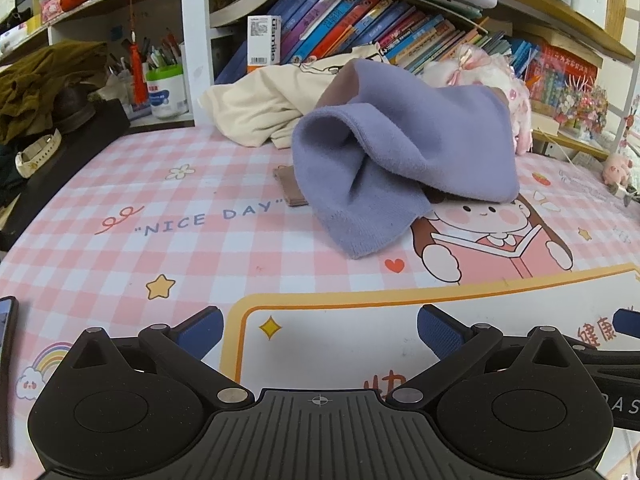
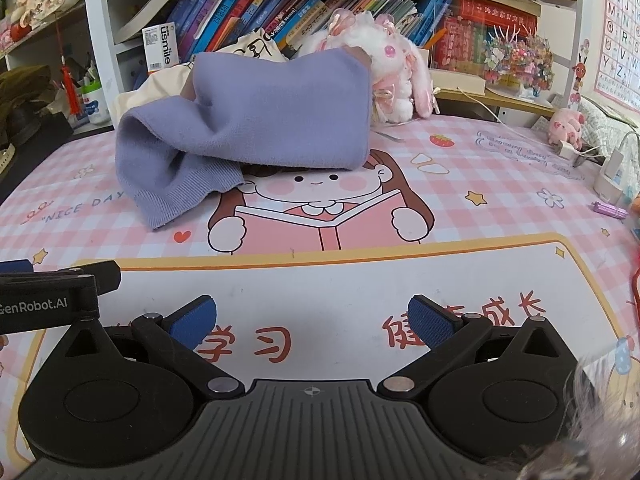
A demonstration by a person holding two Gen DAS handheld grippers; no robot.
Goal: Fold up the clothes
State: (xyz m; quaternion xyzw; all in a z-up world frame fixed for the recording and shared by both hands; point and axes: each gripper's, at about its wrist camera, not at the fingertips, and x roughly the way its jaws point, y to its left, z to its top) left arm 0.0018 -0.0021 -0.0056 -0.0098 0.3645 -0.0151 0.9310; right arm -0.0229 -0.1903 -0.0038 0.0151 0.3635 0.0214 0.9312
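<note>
Lilac knit, a small garment (image 1: 400, 152), lies heaped on the pink checked desk mat (image 1: 120, 248), draped over something brownish whose flat corner (image 1: 290, 186) pokes out on its left; one ribbed end trails toward the near side. It covers the top of a printed cartoon girl (image 2: 320, 200) reading a book. Behind it sits a cream garment (image 1: 256, 104) and, to the right, a pink-and-white plush rabbit (image 2: 392, 60).

Readable writing: "NICE DAY" (image 1: 212, 218) printed on the mat, "usmile" on a white box (image 1: 264, 42) standing on the shelf among leaning books (image 1: 360, 20), and "GenRobot.AI" on the left gripper's side as seen from the right wrist camera. Red Chinese characters run across the mat's white panel (image 2: 320, 280).

That white panel between grippers and garment is bare. A dark phone edge (image 1: 8, 320) lies at the far left.

The left gripper (image 1: 320, 326) and right gripper (image 2: 312, 318) sit side by side, low over the mat's near part, pointed at the garment and well apart from it. Both have their blue pads (image 2: 434, 324) spread wide with nothing between them.
</note>
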